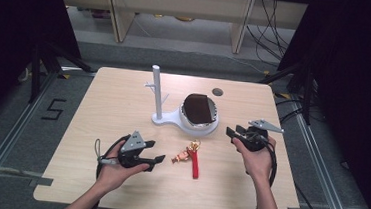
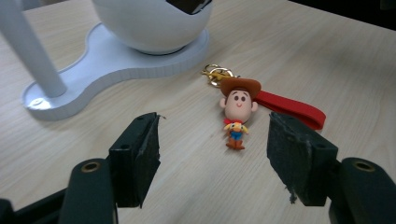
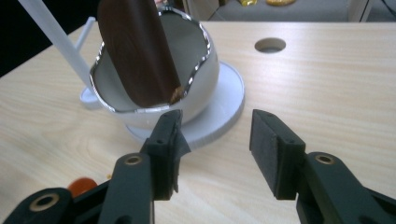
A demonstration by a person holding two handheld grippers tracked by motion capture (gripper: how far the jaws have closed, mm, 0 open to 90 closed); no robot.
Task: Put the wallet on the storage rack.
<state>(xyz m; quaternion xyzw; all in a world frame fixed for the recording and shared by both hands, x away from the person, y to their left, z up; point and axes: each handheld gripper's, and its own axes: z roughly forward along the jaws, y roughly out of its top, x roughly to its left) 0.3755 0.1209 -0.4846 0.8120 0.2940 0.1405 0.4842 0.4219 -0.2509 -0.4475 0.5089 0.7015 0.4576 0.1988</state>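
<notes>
Small cowboy-figure keychain with a brown hat, gold metal ring and red flat strap [image 1: 190, 157] lies flat on the light wood-grain table [image 1: 123, 104], near the front edge, between the two hands and just in front of the white stand base [image 1: 170, 118]. In the high view the red strap [image 1: 195, 164] runs its long axis roughly front to back, loose end toward the person, ring end [image 1: 194, 145] toward the stand. The figure [image 1: 181, 157] branches off the ring at an angle, head near the ring, feet pointing toward the left tongs [image 1: 156, 152].

In the left gripper view the figure [image 2: 237, 112] lies face up: brown hat, pale round face, red neckerchief, yellow shirt, blue trousers, brown boots. Hat points away from the camera, boots toward it. Gold ring [image 2: 217, 74] sits just beyond the hat; the strap [image 2: 292, 109] leads off to the right.

Left tongs [image 2: 212, 158]: jaws wide apart, nothing between the pads, keychain on the table just ahead of them, not touched. Right tongs [image 1: 239, 133] at the right of the table, near the bowl, well apart from the keychain. Right gripper view: right tongs [image 3: 215, 149] jaws apart, gap clear, gripping nothing.

White round bowl with a wavy silver rim [image 3: 201, 70] sits on the stand's round plate and holds a dark brown flat oval piece [image 3: 135, 51] leaning inside. A white upright post [image 1: 157, 90] rises from the stand's other end. A round hole [image 1: 217, 92] is in the table behind the bowl.
</notes>
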